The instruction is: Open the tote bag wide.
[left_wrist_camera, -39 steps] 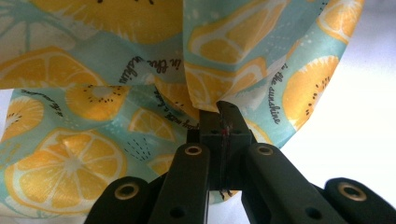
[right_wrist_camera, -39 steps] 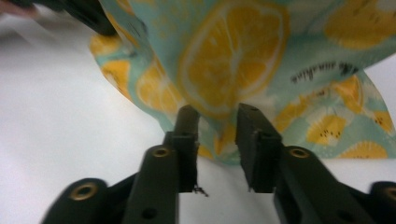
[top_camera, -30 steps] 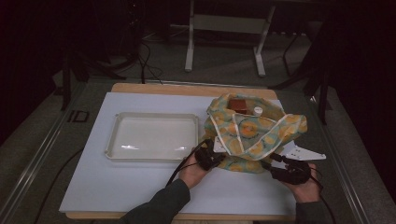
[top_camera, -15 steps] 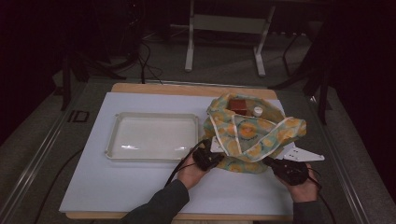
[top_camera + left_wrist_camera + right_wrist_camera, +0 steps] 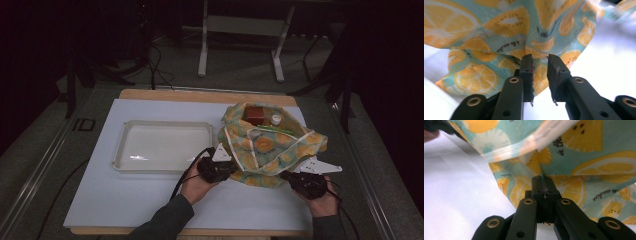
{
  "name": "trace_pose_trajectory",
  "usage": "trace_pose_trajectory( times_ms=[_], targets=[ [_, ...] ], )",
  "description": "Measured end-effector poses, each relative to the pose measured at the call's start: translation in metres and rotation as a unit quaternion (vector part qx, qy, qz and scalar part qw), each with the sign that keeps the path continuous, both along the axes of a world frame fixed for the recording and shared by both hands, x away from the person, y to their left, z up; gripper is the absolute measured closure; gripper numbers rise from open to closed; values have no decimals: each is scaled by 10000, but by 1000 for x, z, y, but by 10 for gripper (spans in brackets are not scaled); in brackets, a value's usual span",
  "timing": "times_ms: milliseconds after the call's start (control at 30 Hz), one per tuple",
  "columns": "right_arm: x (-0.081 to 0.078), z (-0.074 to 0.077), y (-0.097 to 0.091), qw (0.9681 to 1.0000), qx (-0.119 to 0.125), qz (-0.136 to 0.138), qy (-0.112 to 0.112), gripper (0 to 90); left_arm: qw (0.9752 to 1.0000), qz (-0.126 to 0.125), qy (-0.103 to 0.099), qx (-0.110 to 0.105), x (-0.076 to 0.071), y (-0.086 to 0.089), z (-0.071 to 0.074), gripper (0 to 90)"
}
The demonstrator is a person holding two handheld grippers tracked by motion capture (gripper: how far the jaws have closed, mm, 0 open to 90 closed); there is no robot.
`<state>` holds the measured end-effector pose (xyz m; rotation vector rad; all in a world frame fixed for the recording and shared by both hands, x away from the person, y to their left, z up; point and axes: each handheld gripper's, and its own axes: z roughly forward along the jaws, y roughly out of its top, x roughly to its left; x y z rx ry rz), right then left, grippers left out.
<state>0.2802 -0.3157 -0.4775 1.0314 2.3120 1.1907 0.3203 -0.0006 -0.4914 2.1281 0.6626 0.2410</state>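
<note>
Two grippers work the citrus-print bag (image 5: 270, 150): the left gripper (image 5: 540, 65) has just been opening, cloth slack between its jaws, while the right gripper (image 5: 544, 186) now clamps the fabric ahead, so the hold passes rightward.

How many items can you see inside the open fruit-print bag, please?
3: a brown block at the back, a white cap right of it, and a green stick in front. More may be hidden by the bag.

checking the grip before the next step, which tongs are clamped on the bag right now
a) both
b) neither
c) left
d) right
d: in the right gripper view the right tongs are pinched shut on the bag, while in the left gripper view the left tongs stand apart, having just been opening, with cloth between them but not pressed.
</note>
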Motion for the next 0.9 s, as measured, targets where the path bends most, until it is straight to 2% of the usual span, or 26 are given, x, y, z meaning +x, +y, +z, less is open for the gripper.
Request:
trace_pose_trajectory(
  times_ms=[200,433,567,733,833,900],
  targets=[
    [1,-3,1,10000,-19,13,64,900,9999,-48,-66,-143,-3,-2,10,645],
    [1,-5,0,9999,-31,48,105,900,9996,102,-130,-211,0,-12,17,624],
    [1,-8,0,9998,-74,82,159,900,9996,175,-173,-124,1,-19,17,687],
    [1,-10,-1,9997,-86,89,204,900,9997,198,-135,-28,4,-22,13,880],
    [0,-8,-3,9996,-63,125,227,869,9997,189,-149,17,4,-23,11,892],
    [-1,-7,-6,9997,-20,99,233,790,9997,196,-135,40,4,-23,10,894]
  ],
)
